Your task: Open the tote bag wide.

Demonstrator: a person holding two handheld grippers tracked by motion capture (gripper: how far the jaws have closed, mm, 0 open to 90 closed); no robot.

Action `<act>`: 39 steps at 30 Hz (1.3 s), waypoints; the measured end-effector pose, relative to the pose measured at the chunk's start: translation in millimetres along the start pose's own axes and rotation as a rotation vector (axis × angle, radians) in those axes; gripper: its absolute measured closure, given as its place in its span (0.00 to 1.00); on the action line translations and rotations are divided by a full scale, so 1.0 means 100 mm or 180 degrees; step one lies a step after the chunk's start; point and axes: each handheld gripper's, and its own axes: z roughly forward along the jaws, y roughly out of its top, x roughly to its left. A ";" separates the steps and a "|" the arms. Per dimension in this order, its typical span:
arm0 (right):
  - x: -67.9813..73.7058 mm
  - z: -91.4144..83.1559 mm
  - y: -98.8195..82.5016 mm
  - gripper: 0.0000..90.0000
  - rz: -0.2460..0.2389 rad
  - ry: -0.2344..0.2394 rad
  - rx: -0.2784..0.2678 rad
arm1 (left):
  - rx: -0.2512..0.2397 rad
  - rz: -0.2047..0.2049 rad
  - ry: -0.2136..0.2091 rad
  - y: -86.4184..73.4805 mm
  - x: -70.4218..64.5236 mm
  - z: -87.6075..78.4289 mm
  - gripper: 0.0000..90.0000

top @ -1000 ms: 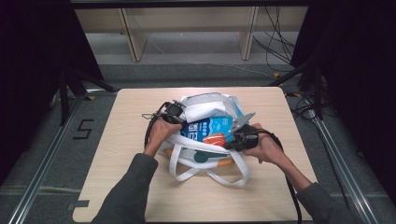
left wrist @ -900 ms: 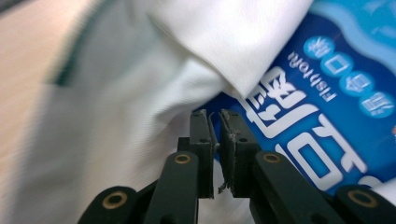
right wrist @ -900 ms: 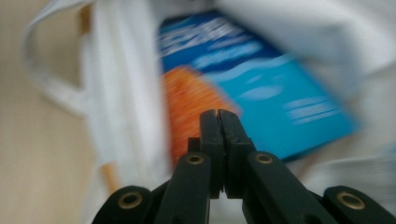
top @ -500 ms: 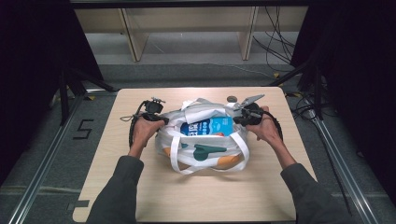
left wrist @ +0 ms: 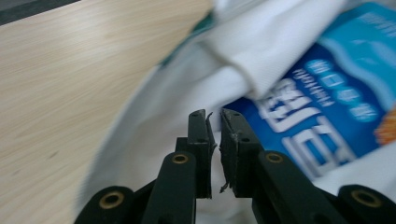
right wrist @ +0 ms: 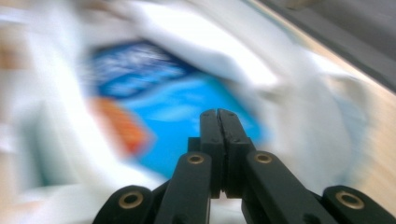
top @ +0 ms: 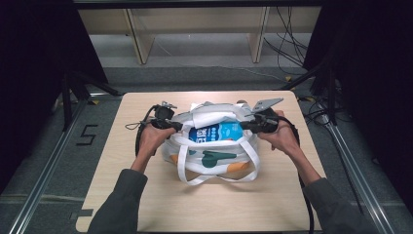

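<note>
Hands have spread apart since a second ago: both then sat close over the middle of the white tote bag [top: 214, 146], and now each is at one end of its mouth, which is stretched wider so that more of the blue packet [top: 216, 131] inside shows. The bag has also turned to lie broadside across the middle of the wooden table [top: 122, 195], its two white straps looping toward the person. The left gripper [top: 171, 125] is at the bag's left rim; in the left gripper view its jaws stand a narrow slit apart, having just been opening, with no cloth visibly pressed between the pads and the white fabric and blue packet just beyond the tips. The right gripper [top: 246, 126] is at the right rim with its jaws pressed fully together; whether a thin fold of cloth is pinched there cannot be told through the blur. Around the table lie a grey floor, metal rails [top: 39, 190] along both sides, a floor mark shaped like a five [top: 86, 135], pale wooden shelving [top: 195, 24] behind, and loose cables [top: 287, 44] at the back right.
</note>
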 end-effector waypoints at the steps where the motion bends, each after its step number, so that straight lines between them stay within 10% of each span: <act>1: 0.19 0.06 0.00 1.00 -0.0132 0.0170 0.0112 | 0.0015 0.0029 -0.0035 0.03 -0.08 0.08 0.90; 8: 0.49 0.17 -0.20 1.00 -0.0298 0.0343 0.0512 | 0.0254 0.0074 -0.0037 0.15 -0.19 0.34 0.92; 15: 0.62 0.19 -0.41 1.00 -0.0390 0.0451 0.0752 | 0.0368 -0.0121 0.0245 0.28 -0.05 0.57 0.94; 17: 0.67 0.24 -0.48 1.00 -0.0408 0.0434 0.0836 | 0.0374 -0.0358 0.0249 0.27 0.03 0.63 0.96; 20: 0.66 0.21 -0.45 1.00 -0.0417 0.0445 0.0823 | 0.0385 -0.0134 0.0332 0.30 -0.06 0.57 0.94; 29: 0.46 -0.09 -0.28 0.98 -0.0203 0.0262 0.0112 | 0.0074 0.0064 -0.0071 0.19 -0.14 0.04 0.88; 31: 0.40 -0.17 -0.26 0.98 -0.0134 0.0177 0.0009 | 0.0306 0.0302 -0.0116 0.04 -0.20 -0.01 0.88; 39: 0.37 -0.25 -0.29 0.97 -0.0076 0.0103 -0.0084 | 0.0673 0.0519 -0.0181 -0.31 -0.22 -0.08 0.89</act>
